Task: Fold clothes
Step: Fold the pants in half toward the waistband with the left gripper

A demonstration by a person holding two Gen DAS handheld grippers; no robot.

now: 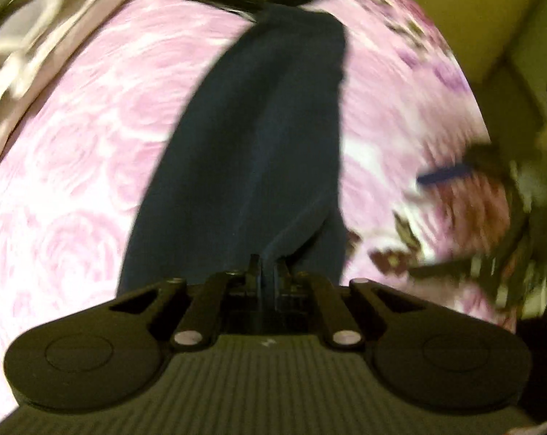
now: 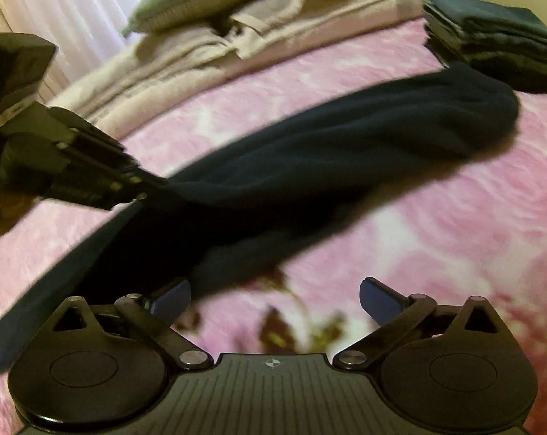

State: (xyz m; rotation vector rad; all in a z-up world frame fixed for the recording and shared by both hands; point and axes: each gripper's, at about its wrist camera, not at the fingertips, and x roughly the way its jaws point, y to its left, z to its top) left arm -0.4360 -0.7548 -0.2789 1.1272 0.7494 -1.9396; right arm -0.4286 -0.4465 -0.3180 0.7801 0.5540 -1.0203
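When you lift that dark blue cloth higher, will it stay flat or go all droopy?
Probably droopy. The dark blue cloth already sags and wrinkles between the left tool, shut on its end, and the pink bedspread. It looks thick and fuzzy, so it likely won't slip out. The far end would probably drag along the bed. The right tool is open, so it gives no support.
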